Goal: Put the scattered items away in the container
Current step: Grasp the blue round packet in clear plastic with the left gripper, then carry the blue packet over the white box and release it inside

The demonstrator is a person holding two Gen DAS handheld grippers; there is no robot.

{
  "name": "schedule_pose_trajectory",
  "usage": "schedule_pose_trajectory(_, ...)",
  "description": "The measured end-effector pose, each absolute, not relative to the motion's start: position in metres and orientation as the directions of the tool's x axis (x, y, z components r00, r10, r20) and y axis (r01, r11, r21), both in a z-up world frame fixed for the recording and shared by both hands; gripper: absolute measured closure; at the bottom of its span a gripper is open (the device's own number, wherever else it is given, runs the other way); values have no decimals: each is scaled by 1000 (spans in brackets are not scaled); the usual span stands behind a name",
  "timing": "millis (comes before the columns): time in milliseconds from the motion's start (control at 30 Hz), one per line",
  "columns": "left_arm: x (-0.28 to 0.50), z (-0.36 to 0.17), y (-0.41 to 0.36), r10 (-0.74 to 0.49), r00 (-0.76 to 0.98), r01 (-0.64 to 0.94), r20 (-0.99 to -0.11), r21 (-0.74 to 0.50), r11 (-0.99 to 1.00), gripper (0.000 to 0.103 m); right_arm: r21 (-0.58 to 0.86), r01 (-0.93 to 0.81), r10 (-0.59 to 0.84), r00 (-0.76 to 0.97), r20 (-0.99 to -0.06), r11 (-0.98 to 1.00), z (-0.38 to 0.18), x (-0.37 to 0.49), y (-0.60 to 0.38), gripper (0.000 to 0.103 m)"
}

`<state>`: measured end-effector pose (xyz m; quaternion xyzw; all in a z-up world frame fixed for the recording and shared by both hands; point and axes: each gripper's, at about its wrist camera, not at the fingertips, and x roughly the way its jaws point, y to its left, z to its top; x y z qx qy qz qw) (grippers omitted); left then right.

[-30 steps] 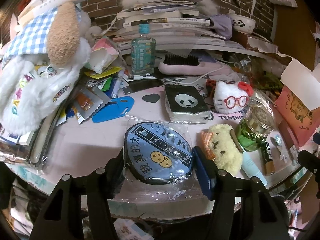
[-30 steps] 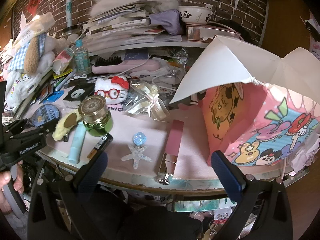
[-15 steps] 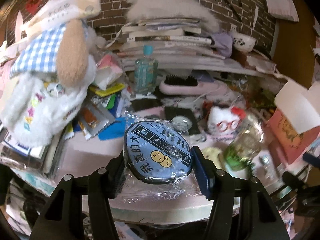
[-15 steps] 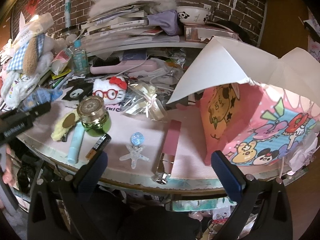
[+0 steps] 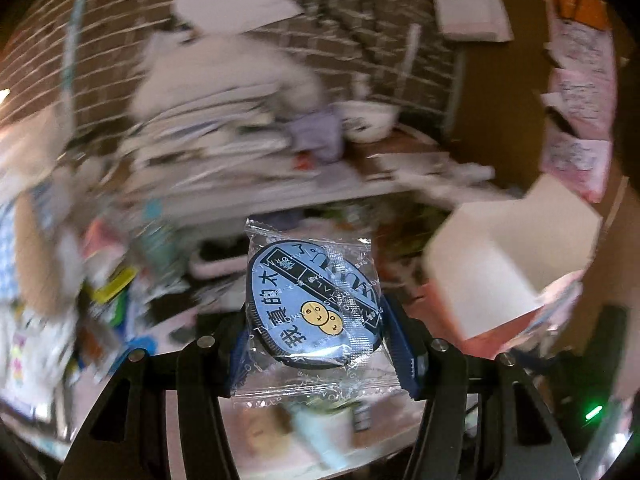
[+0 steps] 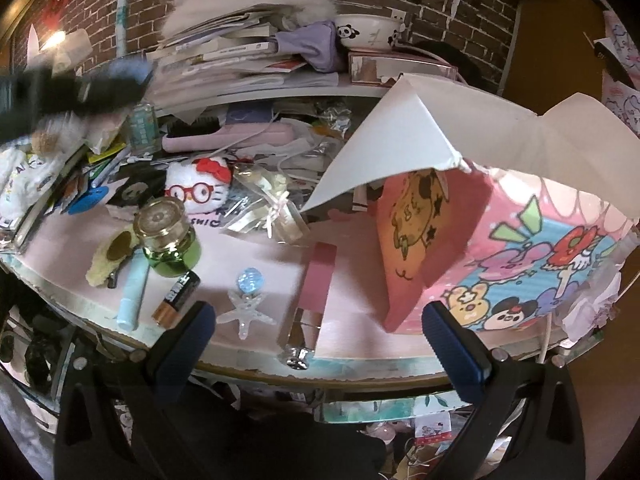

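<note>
Blue wrapped badge point(image 5: 314, 306) sits clamped in the left gripper point(image 5: 316, 332), in transit; next, release it over the pink box point(image 6: 500, 256); right gripper point(image 6: 324, 344) gapes empty.

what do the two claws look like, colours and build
Both match: the left claw and right claw each have black plastic arms with triangular cut-outs and small silver screws or rivets, ending in dark blue fingers whose inner faces are ribbed. No cables, lettering or sleeves show in the current views.
</note>
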<state>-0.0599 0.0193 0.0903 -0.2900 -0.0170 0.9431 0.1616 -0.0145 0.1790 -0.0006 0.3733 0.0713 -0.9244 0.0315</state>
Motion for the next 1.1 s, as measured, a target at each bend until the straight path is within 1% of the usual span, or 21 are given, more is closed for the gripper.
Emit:
schedule_pose_trajectory(133,-70,116,56,446,-717,-451,-535,-131,-883,50,-111,105,2,-718,-696,-988,0,-15,181,0)
schedule_pose_trajectory(233,-77,129,86,525,-649,-555,-551,-129,-822,50,-110,103,3,-717,-697,-989,0,-16,182,0)
schedule_pose_trajectory(367,-85,141,133,556,-574,-649,-601,-80,-757,51,-109,101,4,-715,-699,-989,0,-18,183,0)
schedule_pose_trajectory(433,-90,144,154,570,-529,-687,-628,-78,-723,51,-107,102,2,-714,-700,-989,-1,-18,184,0)
schedule_pose_trajectory(600,-102,141,198,543,-434,-737,-719,-63,-672,51,-101,104,-3,-712,-702,-989,-1,-18,186,0)
schedule_pose_trajectory(800,-116,130,232,480,-371,-744,-795,-55,-666,52,-80,97,-11,-702,-712,-992,-3,-22,194,0)
schedule_pose_trajectory(967,-136,118,250,385,-327,-729,-863,-29,-684,52,-69,92,-16,-705,-709,-993,-2,-21,202,0)
schedule_pose_trajectory(1100,-147,104,260,318,-302,-719,-899,-5,-695,52,-57,84,-18,-701,-713,-995,-4,-23,208,0)
